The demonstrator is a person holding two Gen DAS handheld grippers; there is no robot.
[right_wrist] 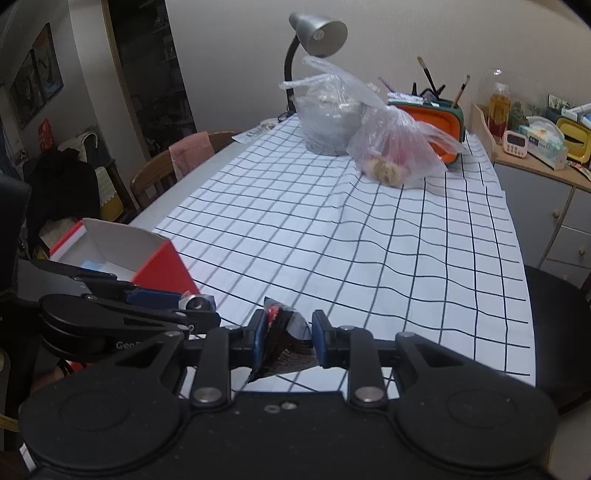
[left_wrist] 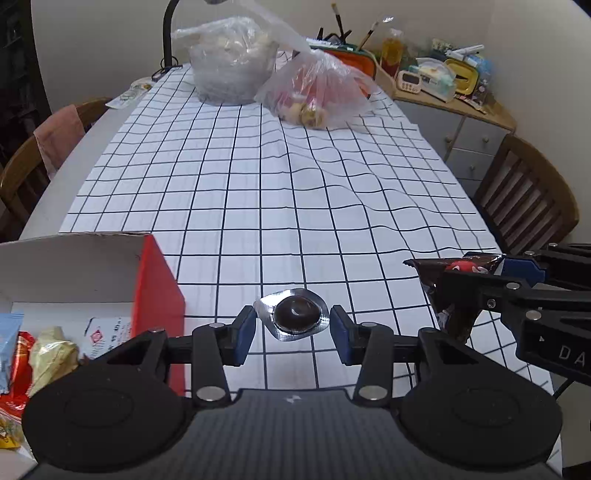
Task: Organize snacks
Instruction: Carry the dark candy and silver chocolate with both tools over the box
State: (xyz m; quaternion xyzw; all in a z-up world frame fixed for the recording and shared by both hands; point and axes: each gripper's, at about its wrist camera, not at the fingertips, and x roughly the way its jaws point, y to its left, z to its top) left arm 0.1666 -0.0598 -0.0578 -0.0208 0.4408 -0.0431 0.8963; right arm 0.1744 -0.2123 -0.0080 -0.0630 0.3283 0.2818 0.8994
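in the left wrist view, the left gripper [left_wrist: 292,332] has its blue-padded fingers drawn in on a small silver foil blister with a dark round chocolate under a clear dome [left_wrist: 295,314], gripping it by its two side edges above the white tablecloth with a black grid [left_wrist: 280,177]. at the left edge sits an open red cardboard box with a white inside [left_wrist: 157,280], holding a light blue wrapper [left_wrist: 9,343], a pale yellow crinkled wrapper [left_wrist: 51,354] and a red packet [left_wrist: 16,402]. from the right edge the right gripper [left_wrist: 491,275] reaches in, clamped on a dark brown candy bag with a red cartoon figure [left_wrist: 454,295] that hangs down from its pads. at the far end of the table stand a cloudy clear plastic bag of pale food [left_wrist: 232,62] and, just beside it, a thin pinkish plastic bag of round pastries [left_wrist: 317,92]. in the right wrist view, the right gripper [right_wrist: 288,339] is nearly closed, its pads pinching the crumpled dark brown candy bag [right_wrist: 286,345] between them, well clear of the box. the left gripper [right_wrist: 177,301] lies at the left, in front of the red box [right_wrist: 166,264], with the foil blister [right_wrist: 197,302] showing at its tips. a grey gooseneck desk lamp [right_wrist: 317,33] rises behind the two plastic bags.
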